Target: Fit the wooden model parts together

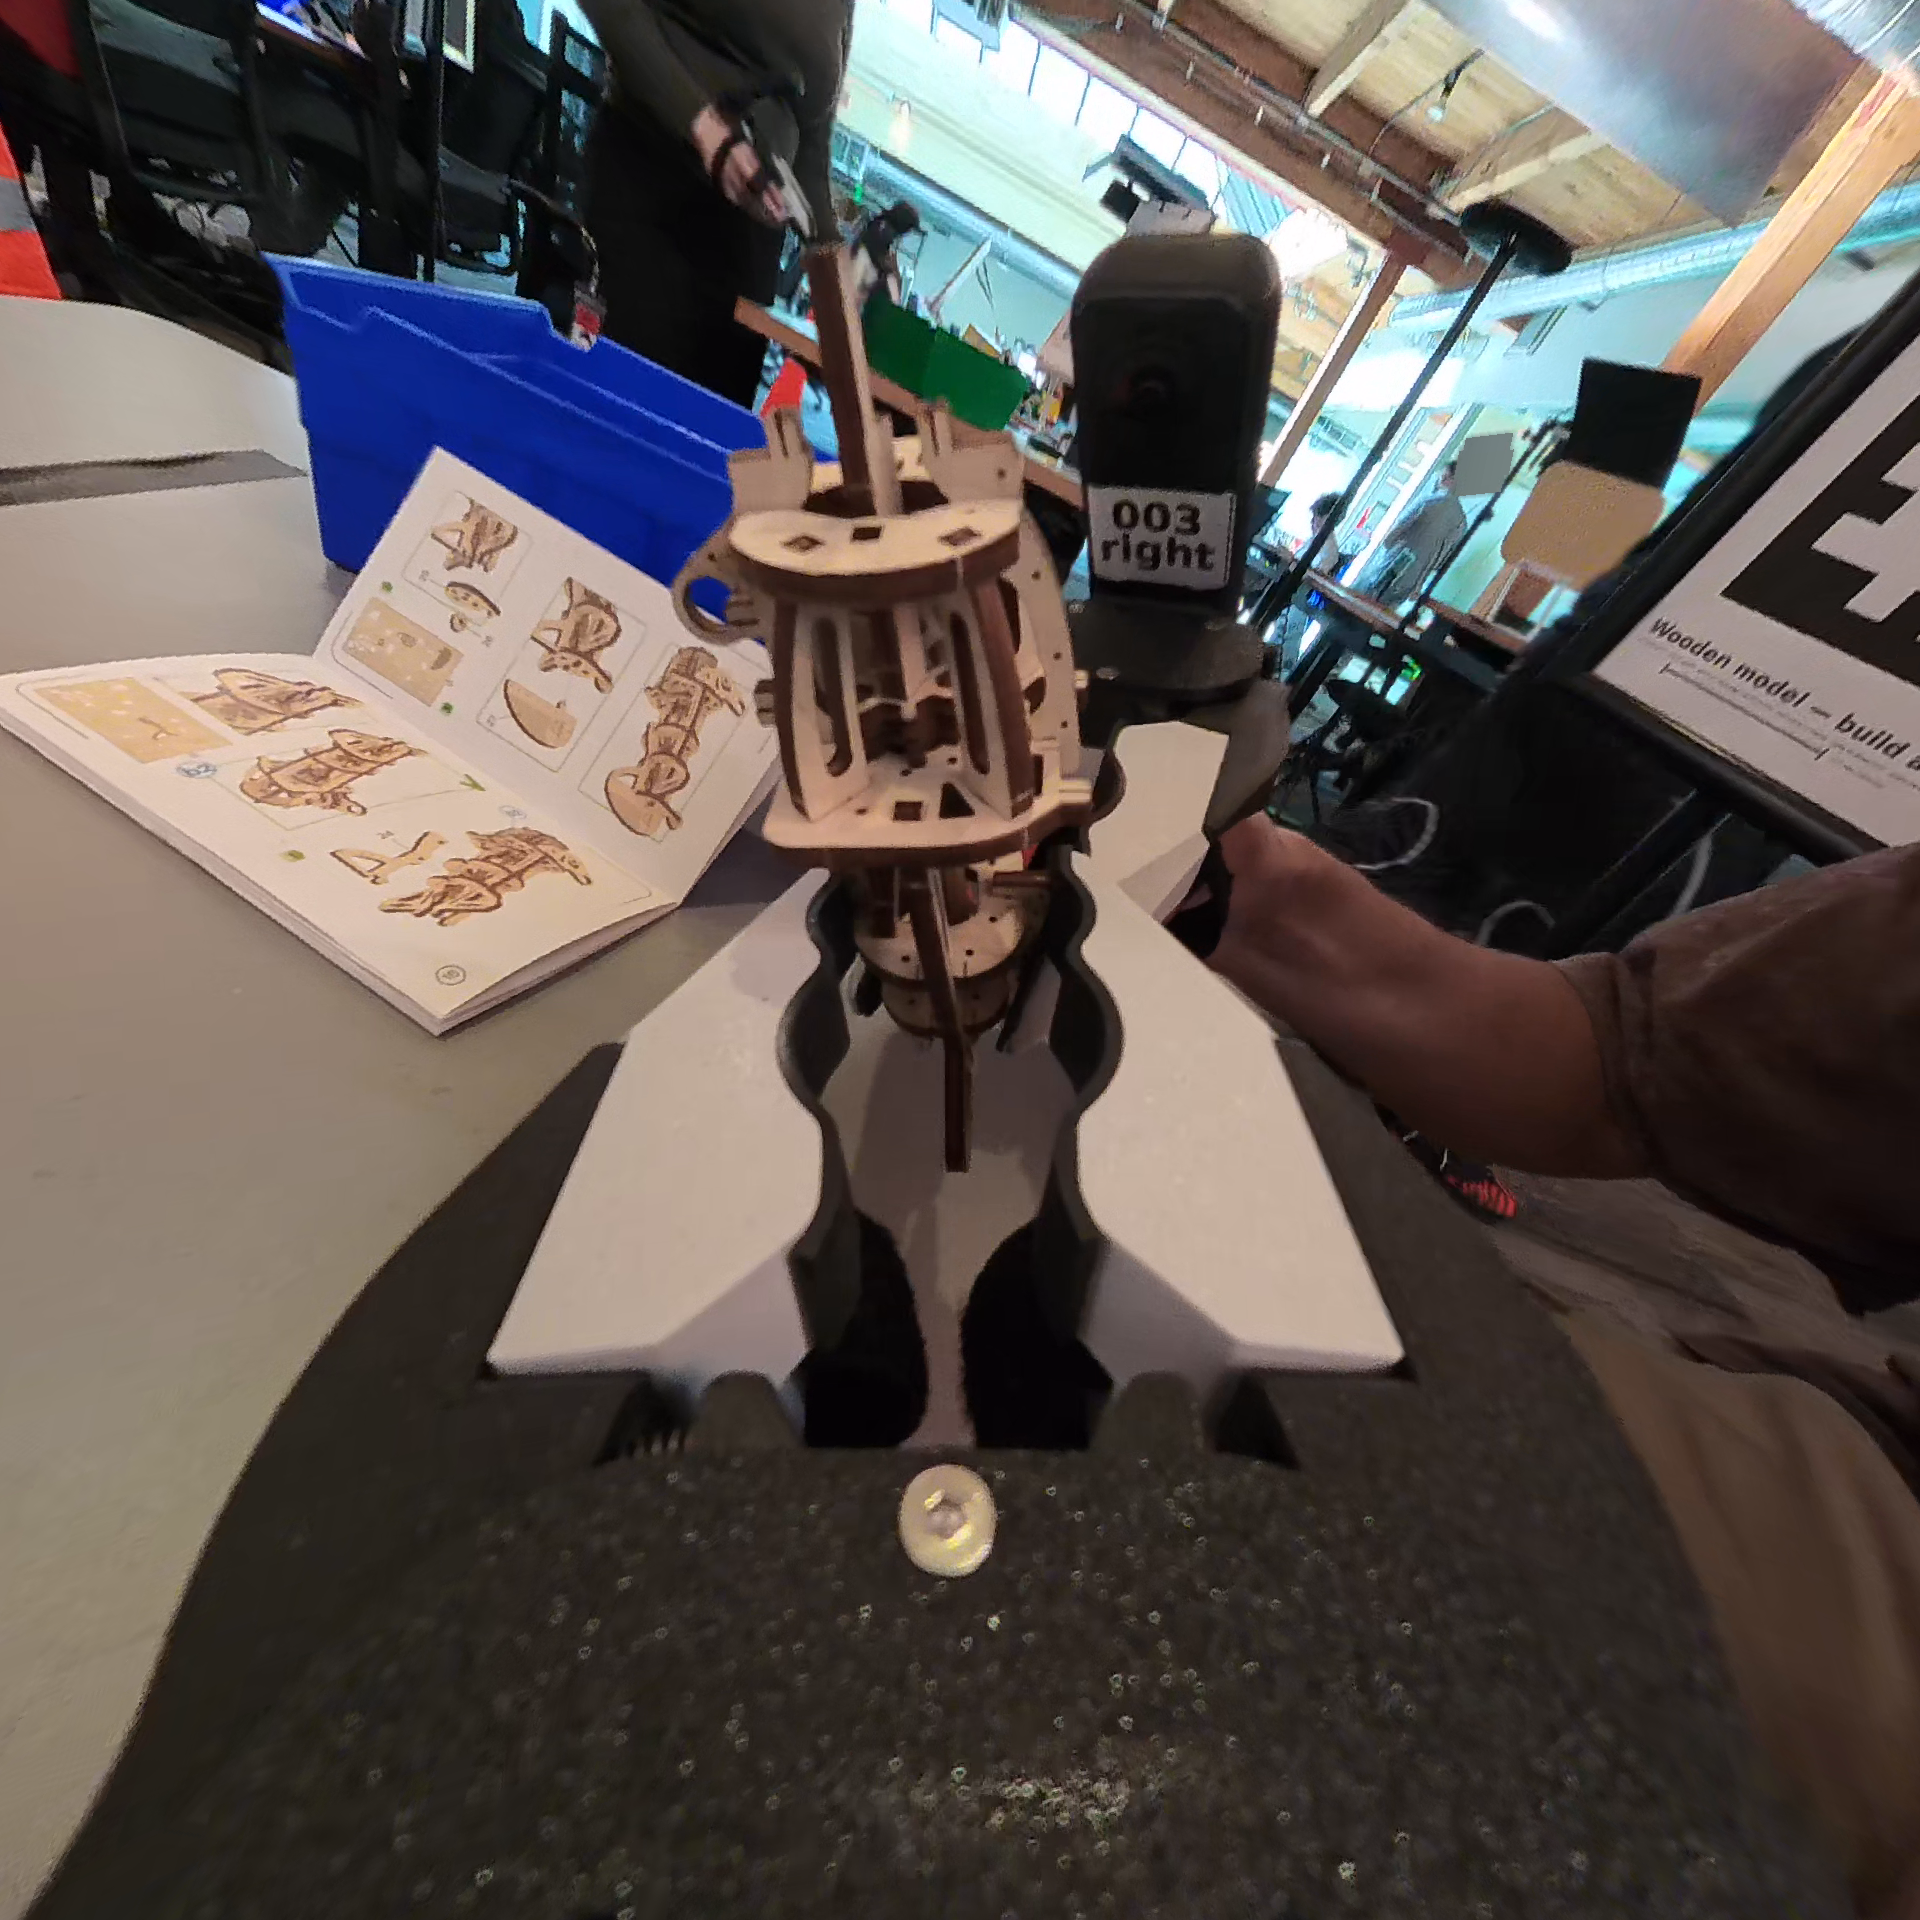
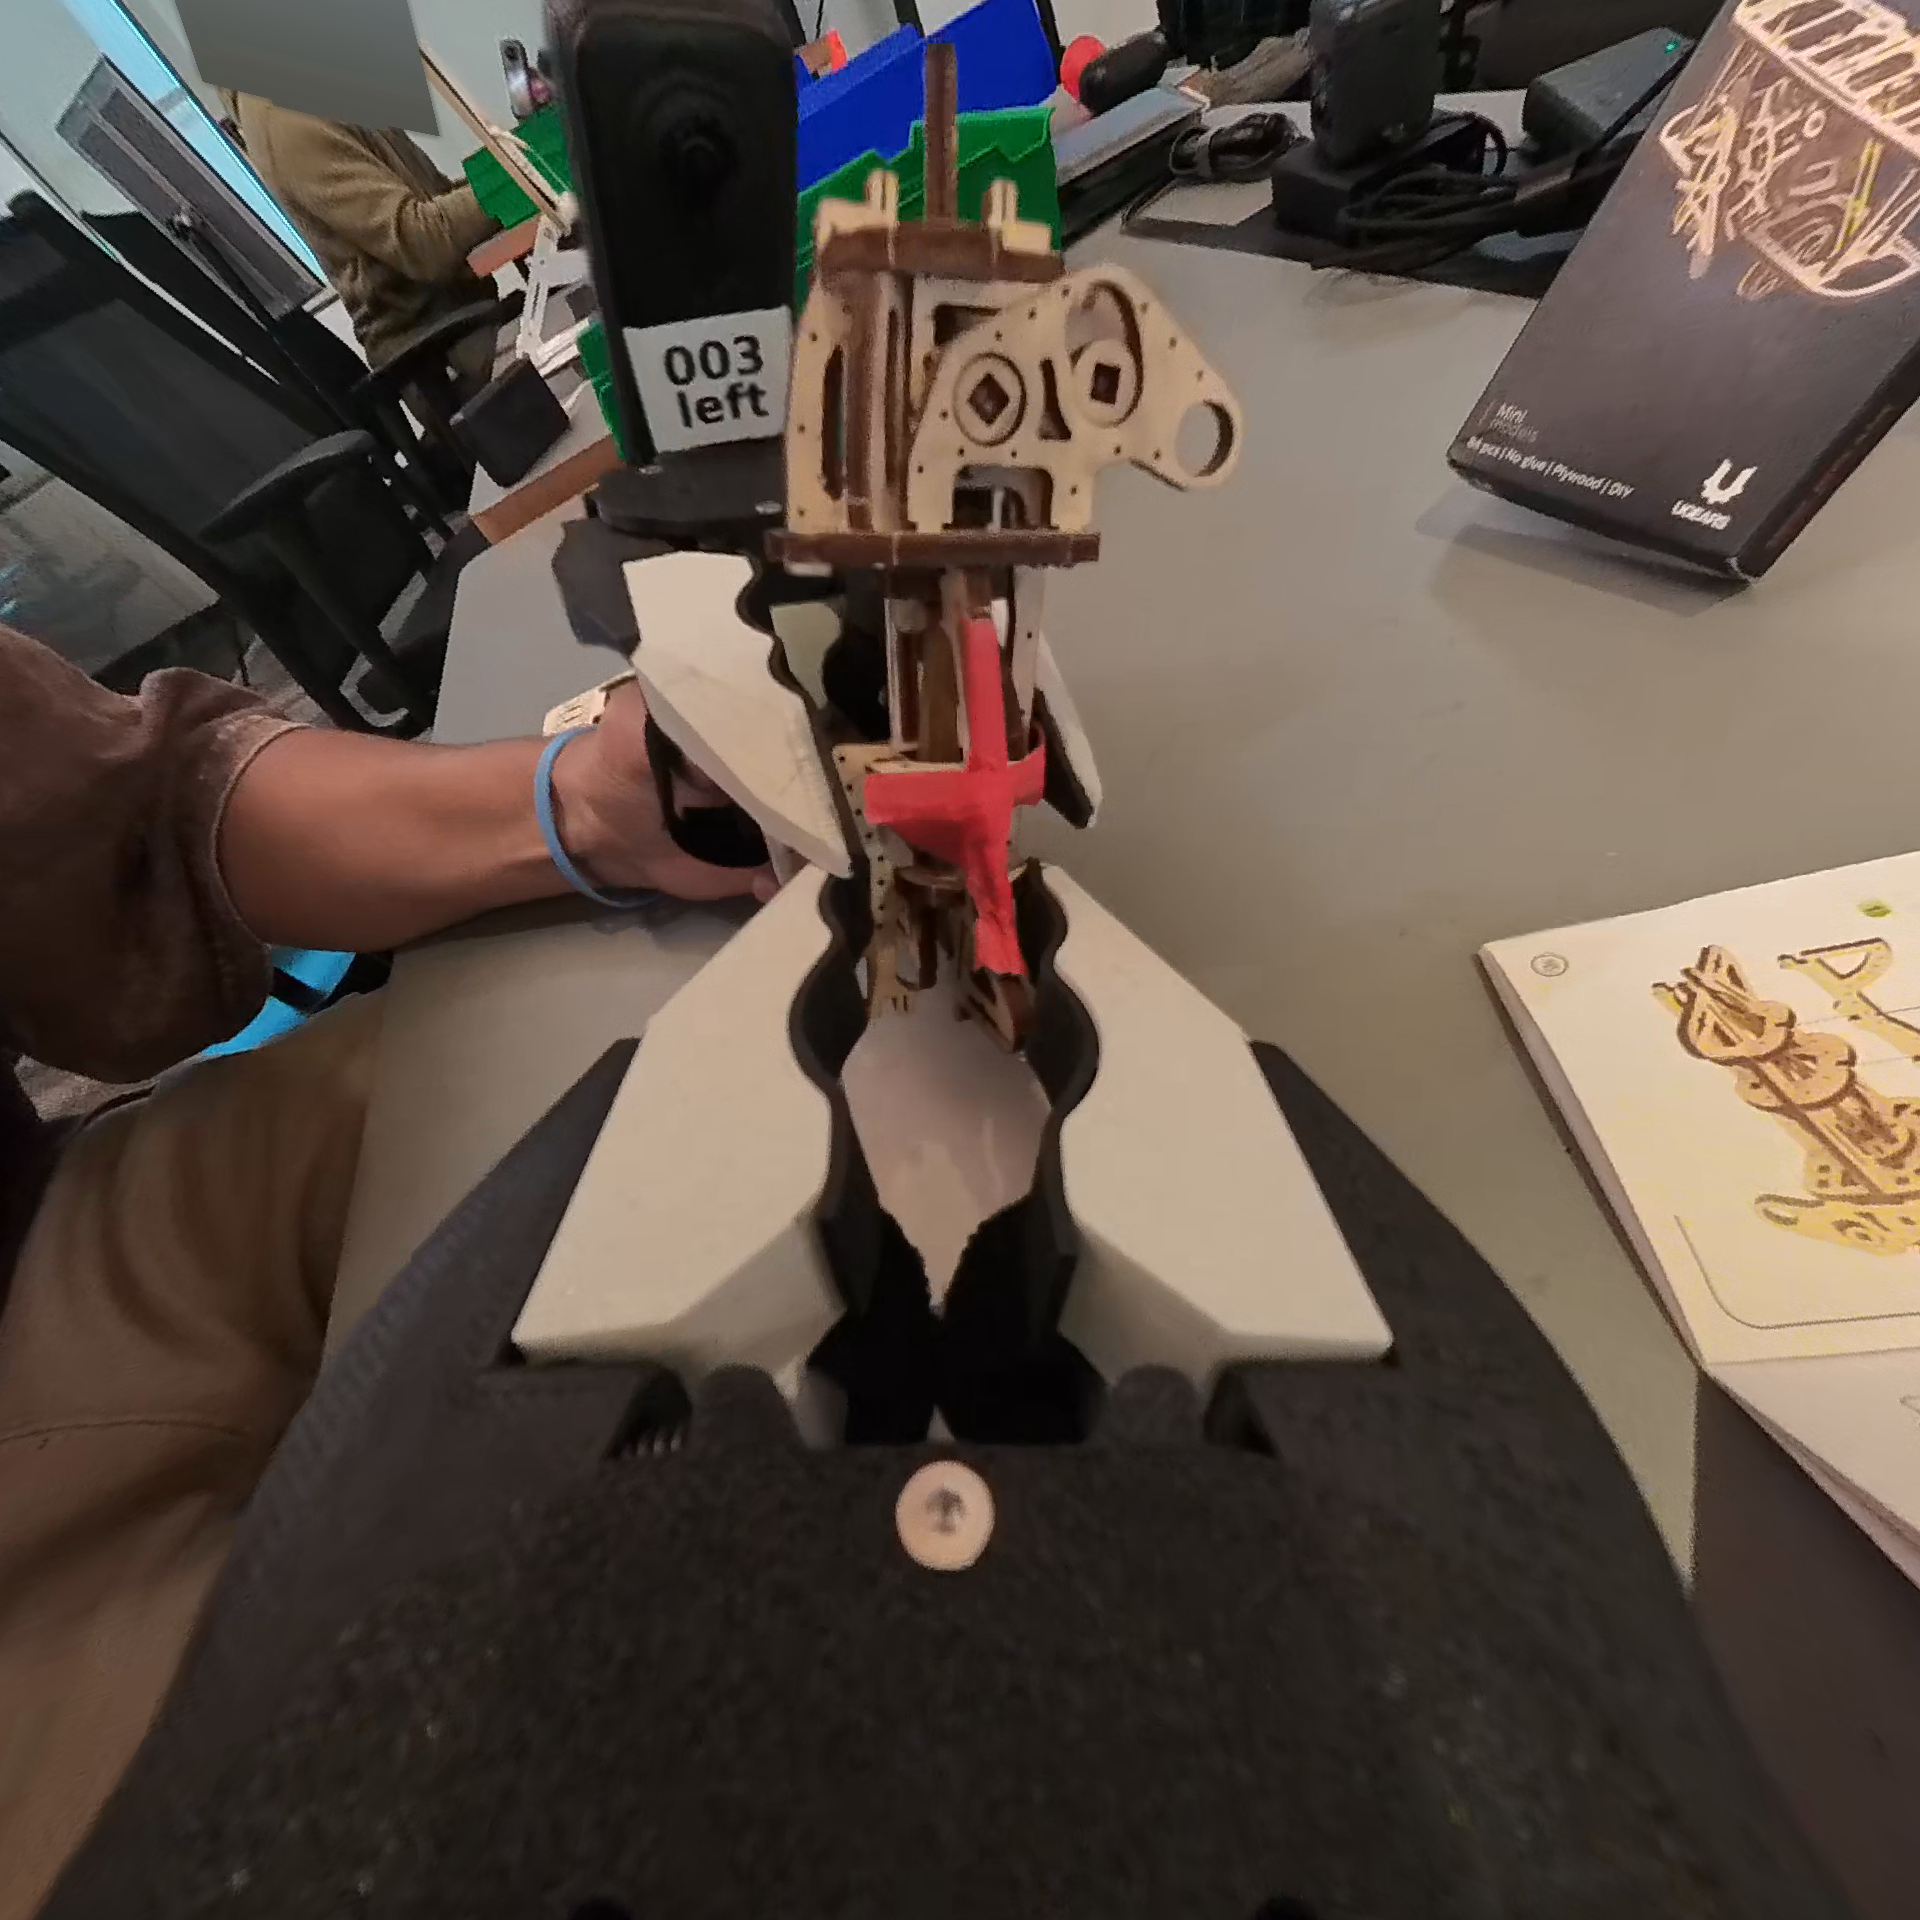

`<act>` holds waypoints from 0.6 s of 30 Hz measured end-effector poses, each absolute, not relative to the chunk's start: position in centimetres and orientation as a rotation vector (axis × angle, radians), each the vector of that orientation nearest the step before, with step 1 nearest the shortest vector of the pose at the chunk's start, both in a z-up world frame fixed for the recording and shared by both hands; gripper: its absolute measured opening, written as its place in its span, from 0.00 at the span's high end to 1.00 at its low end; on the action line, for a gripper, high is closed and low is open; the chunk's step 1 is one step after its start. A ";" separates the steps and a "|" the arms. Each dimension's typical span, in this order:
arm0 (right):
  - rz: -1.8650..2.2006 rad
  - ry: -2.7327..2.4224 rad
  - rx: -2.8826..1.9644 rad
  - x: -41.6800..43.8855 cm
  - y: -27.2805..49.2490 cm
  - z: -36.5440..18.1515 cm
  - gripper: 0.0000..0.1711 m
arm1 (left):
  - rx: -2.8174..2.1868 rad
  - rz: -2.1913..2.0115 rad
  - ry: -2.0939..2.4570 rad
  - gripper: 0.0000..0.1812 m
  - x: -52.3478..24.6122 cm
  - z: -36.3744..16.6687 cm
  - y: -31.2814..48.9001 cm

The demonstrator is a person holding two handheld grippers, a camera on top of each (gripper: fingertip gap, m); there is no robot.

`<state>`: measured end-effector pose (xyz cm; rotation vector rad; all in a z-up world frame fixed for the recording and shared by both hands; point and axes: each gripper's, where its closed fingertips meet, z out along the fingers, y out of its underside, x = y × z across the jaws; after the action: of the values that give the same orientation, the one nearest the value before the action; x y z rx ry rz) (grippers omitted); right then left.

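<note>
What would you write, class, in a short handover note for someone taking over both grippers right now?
Left gripper: shut on the wooden model low down.
Right gripper: shut on the same model, at its red-taped lower end.
The model is held upright in the air between both, a dark rod sticking out on top. The instruction booklet lies open on the table.
Done: main body assembled.
Left: cannot tell which parts remain; check the booklet.

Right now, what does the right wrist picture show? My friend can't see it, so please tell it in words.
Two grippers hold a wooden model upright between them: the right gripper pinches its bottom end, and the left gripper clamps it higher up, by some red tape. On the grey table lie an open instruction booklet and a dark box.
</note>
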<state>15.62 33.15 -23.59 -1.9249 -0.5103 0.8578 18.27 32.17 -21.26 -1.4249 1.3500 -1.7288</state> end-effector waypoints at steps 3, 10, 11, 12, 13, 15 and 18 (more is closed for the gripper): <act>0.847 -0.519 -1.931 15.7 33.2 -23.7 0.84 | -1.430 -1.732 1.358 0.81 18.3 -21.4 32.2; 0.779 -0.469 -1.876 16.5 34.1 -22.7 0.75 | -1.497 -1.784 1.264 0.81 18.6 -21.4 33.8; 0.728 -0.477 -1.883 17.0 33.9 -22.6 0.69 | -1.517 -1.809 1.229 0.81 18.4 -21.3 34.4; 0.690 -0.486 -1.900 17.4 33.6 -22.6 0.68 | -1.537 -1.824 1.179 0.81 18.3 -21.2 35.1; 0.661 -0.479 -1.880 17.7 33.2 -22.0 0.66 | -1.571 -1.833 1.120 0.81 18.2 -21.3 35.9; 0.529 -0.468 -1.814 17.9 32.8 -20.9 0.64 | -1.645 -1.919 1.015 0.81 17.9 -21.5 36.9; 0.312 -0.424 -1.843 17.4 32.8 -22.2 0.64 | -1.705 -2.047 0.881 0.81 17.5 -21.3 37.7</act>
<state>17.41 32.84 -22.20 -1.8429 -0.4236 0.3122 17.48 37.72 -21.31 -1.7054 0.8807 -2.0473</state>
